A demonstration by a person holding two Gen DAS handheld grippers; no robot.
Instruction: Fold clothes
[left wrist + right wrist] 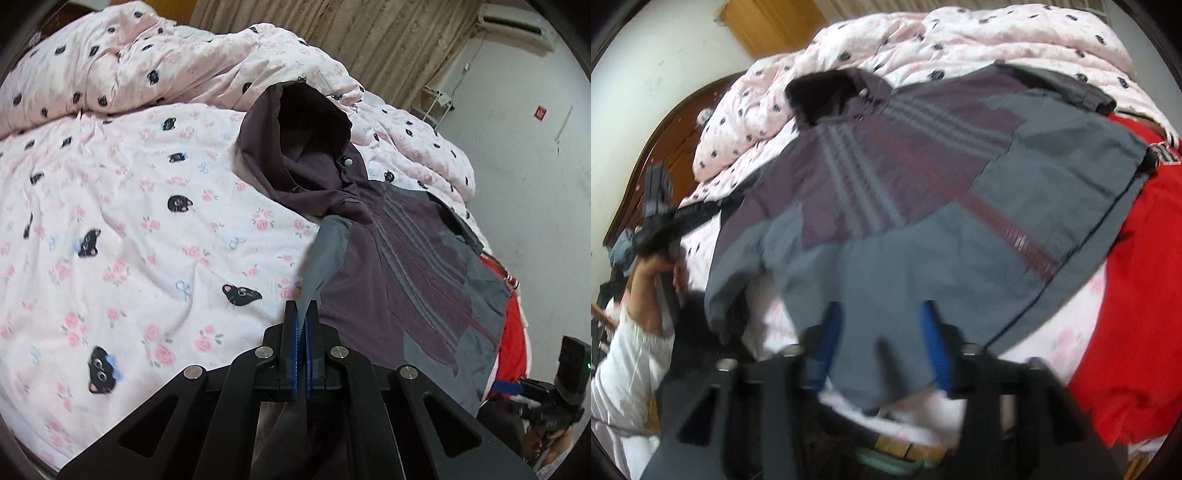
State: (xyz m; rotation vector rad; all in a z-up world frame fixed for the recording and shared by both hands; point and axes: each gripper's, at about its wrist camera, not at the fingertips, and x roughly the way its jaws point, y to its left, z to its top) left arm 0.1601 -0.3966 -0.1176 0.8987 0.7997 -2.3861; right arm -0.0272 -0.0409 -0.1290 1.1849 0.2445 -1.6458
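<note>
Left tongs pressed together on grey sleeve edge of jacket, pinching cloth. Right tongs spread wide, grey hem cloth lying between blue fingers, no bite on it. Jacket sprawls across bed, on pink cat-print cover, hood at far end, hem toward the person; long axis runs straight away from both tongs. Red garment just beside it, on right. Left tongs nearer sleeve, right nearer hem. Right view blurred, so fold stage unclear.
</note>
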